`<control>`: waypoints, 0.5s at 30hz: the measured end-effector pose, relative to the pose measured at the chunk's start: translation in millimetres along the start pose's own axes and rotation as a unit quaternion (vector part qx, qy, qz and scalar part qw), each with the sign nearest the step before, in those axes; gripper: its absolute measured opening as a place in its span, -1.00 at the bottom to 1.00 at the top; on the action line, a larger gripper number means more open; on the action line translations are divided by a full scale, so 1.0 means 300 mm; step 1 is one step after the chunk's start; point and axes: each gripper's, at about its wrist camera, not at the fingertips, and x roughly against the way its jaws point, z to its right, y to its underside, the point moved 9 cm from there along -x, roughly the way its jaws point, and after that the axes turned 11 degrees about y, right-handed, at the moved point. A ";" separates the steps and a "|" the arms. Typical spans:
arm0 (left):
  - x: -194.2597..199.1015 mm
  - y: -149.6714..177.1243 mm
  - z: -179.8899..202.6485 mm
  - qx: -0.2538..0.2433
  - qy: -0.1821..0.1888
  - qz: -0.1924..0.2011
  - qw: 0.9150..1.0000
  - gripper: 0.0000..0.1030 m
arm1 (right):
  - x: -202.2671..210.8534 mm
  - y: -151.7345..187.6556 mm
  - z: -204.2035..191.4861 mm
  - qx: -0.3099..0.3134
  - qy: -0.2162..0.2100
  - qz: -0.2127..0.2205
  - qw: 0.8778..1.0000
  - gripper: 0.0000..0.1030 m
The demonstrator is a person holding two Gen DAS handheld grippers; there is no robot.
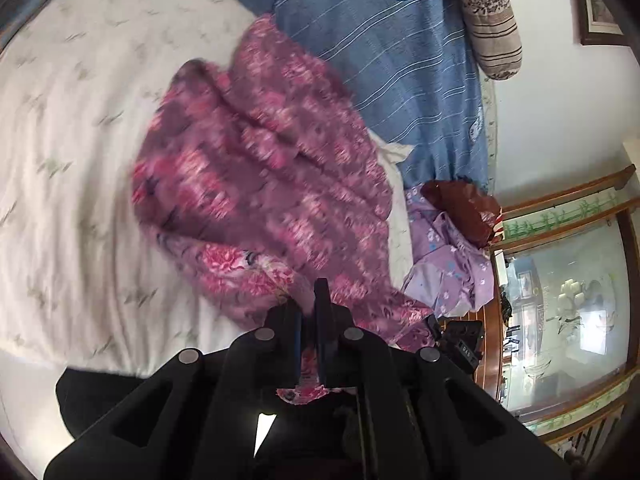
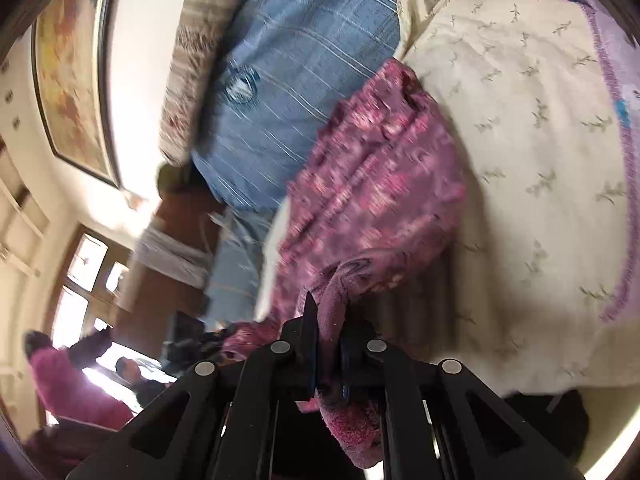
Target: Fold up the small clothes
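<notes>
A pink and purple floral garment [image 1: 264, 176] hangs rumpled over the cream bedspread [image 1: 80, 120], blurred by motion. My left gripper [image 1: 306, 304] is shut on one edge of it, with cloth poking out behind the fingers. In the right wrist view the same garment [image 2: 372, 184] stretches away from my right gripper [image 2: 326, 320], which is shut on a bunched edge of it. The cream bedspread [image 2: 520, 140] lies under it.
A blue striped blanket [image 1: 380, 52] covers the far part of the bed, with a striped brown bolster [image 1: 492, 20] beyond it. A lilac flowered cloth [image 1: 448, 264] and a dark red item [image 1: 464, 208] lie at the bed's edge. A wooden cabinet with glass [image 1: 568, 280] stands to the right.
</notes>
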 end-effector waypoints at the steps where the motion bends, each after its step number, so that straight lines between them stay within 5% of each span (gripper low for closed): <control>1: -0.026 -0.030 0.011 -0.004 0.000 0.002 1.000 -0.94 | -0.009 -0.033 -0.012 -0.005 -0.012 0.006 1.000 -0.86; 6: -0.139 -0.237 0.040 -0.010 -0.009 0.006 1.000 -0.94 | -0.097 -0.233 -0.067 -0.030 -0.063 0.019 0.997 -0.86; 9: -0.191 -0.459 0.064 -0.019 -0.024 0.029 0.999 -0.94 | -0.168 -0.443 -0.135 -0.027 -0.079 0.041 0.996 -0.86; 11: -0.205 -0.638 0.068 -0.008 -0.048 0.068 0.997 -0.92 | -0.206 -0.626 -0.152 -0.034 -0.047 0.083 0.995 -0.74; 13: -0.200 -0.750 0.060 0.008 -0.069 0.092 0.993 -0.86 | -0.219 -0.788 -0.135 -0.014 0.045 0.139 0.989 -0.51; 15: -0.174 -0.787 0.059 0.020 -0.074 0.103 0.992 -0.45 | -0.211 -0.867 -0.115 0.002 0.106 0.161 0.981 -0.41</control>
